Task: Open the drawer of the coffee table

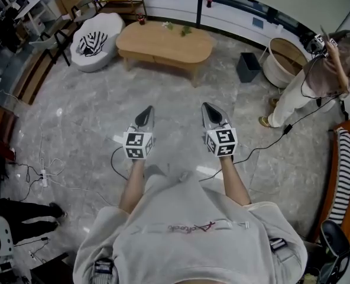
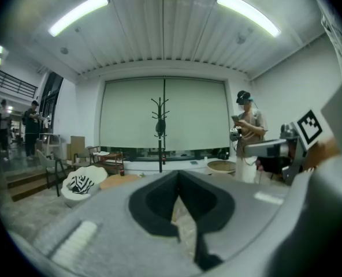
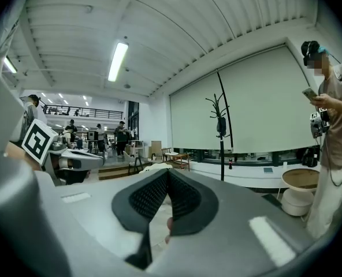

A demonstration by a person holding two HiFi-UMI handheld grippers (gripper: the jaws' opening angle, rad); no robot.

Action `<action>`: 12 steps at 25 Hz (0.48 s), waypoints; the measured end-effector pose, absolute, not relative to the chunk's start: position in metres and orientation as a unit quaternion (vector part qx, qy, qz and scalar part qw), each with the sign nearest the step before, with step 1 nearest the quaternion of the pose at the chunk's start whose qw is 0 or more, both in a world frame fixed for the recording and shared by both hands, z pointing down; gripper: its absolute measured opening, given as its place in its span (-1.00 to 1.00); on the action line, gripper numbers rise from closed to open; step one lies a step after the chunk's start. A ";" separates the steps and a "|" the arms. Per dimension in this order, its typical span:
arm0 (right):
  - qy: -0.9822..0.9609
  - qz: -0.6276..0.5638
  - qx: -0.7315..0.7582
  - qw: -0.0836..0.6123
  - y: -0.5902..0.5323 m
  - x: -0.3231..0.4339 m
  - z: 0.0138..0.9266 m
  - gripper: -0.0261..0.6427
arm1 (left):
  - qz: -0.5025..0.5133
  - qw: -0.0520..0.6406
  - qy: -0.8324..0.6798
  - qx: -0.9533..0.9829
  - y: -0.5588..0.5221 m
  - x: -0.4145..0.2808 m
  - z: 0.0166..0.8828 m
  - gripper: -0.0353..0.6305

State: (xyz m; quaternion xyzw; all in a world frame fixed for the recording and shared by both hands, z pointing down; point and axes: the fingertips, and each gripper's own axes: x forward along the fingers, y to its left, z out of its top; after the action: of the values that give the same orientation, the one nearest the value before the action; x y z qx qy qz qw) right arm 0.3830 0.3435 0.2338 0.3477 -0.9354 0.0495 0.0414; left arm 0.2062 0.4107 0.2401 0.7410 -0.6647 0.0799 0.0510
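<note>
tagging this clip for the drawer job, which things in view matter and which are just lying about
For the job:
coffee table
left claw and right claw, both shut and empty

Lying about:
white chair
striped cushion
dark bin
round tub

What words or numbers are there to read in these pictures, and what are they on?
Nothing reads clearly.
On the sweatshirt: one line of curly writing, too blurred to read.
On the blue sign at the far wall: too small to read.
On the left gripper and right gripper: square black-and-white patterns only, no words.
</note>
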 end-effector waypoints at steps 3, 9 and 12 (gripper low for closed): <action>-0.940 0.047 0.334 0.042 0.346 0.381 0.234 -0.91 | 0.077 0.054 -0.667 0.739 0.411 0.209 0.242 -0.89; -0.943 0.039 0.327 0.052 0.335 0.374 0.241 -0.91 | 0.077 0.053 -0.661 0.744 0.394 0.213 0.249 -0.89; -0.941 0.041 0.332 0.054 0.322 0.374 0.245 -0.91 | 0.078 0.057 -0.657 0.748 0.380 0.215 0.256 -0.89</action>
State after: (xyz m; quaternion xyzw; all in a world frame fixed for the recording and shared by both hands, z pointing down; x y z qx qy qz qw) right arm 0.3742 0.3218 0.2451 0.3322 -0.9407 0.0411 0.0542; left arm 0.2153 0.3802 0.2556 0.7476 -0.6570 0.0784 0.0570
